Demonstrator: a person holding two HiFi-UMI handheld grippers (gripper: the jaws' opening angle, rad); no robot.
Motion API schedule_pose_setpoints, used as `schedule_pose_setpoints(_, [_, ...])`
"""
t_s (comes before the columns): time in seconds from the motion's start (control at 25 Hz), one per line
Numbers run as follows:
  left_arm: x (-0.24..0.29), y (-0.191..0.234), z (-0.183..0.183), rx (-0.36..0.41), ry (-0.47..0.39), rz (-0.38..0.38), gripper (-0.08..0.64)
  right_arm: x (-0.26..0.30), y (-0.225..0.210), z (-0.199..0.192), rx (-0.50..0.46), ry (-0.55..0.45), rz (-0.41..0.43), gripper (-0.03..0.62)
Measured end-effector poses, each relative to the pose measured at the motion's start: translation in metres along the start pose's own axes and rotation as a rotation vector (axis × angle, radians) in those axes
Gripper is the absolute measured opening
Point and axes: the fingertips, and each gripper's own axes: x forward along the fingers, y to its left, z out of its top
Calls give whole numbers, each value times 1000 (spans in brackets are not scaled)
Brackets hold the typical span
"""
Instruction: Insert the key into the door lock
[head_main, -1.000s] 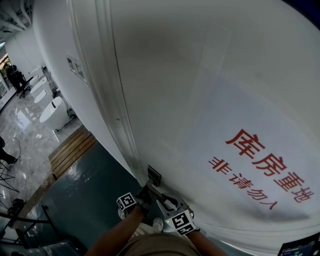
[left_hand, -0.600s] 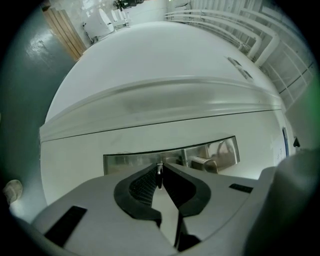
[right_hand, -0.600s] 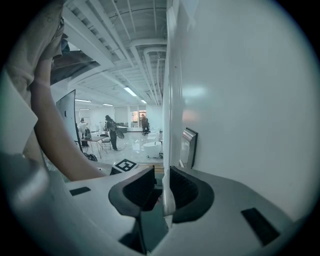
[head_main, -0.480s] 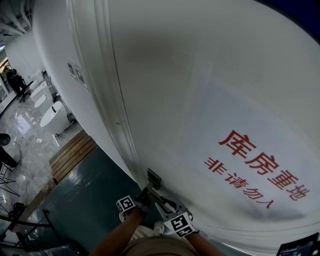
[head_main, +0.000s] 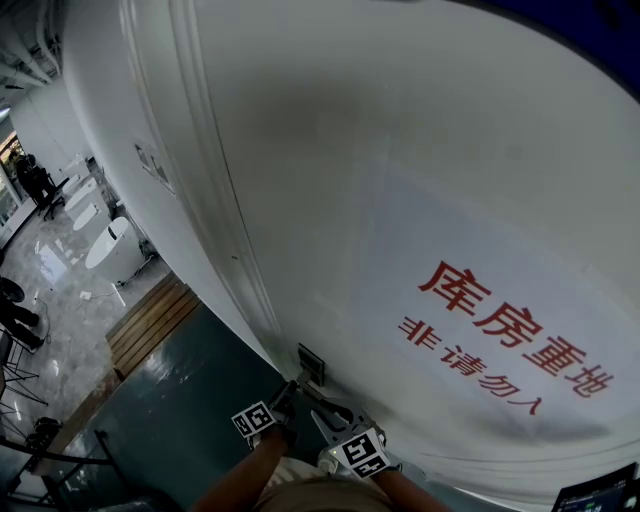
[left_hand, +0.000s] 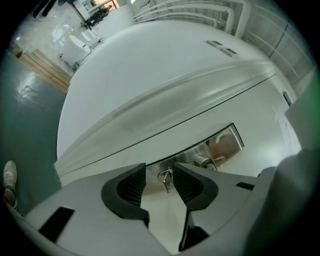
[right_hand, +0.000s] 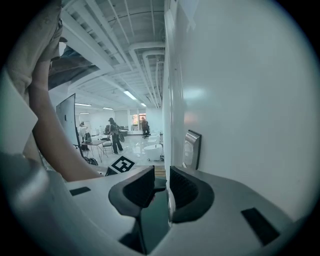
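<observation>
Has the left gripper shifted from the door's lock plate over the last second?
No, barely: the left gripper stays below-left of the silver metal lock plate. Its jaws have just been opening, with the small silver key between them, ungripped.

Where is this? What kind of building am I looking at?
Probably a bathroom-fixture showroom in an open hall, at its storeroom door. The white door bears red Chinese lettering marking a storeroom, white bathtubs stand on the glossy floor, and bare ceiling pipes run overhead.
</observation>
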Motion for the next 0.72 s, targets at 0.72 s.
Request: schedule_pose_setpoints(0.72, [-54,-38,49,446,-20,105,166,3,-12,22,-47,-51,-37,101])
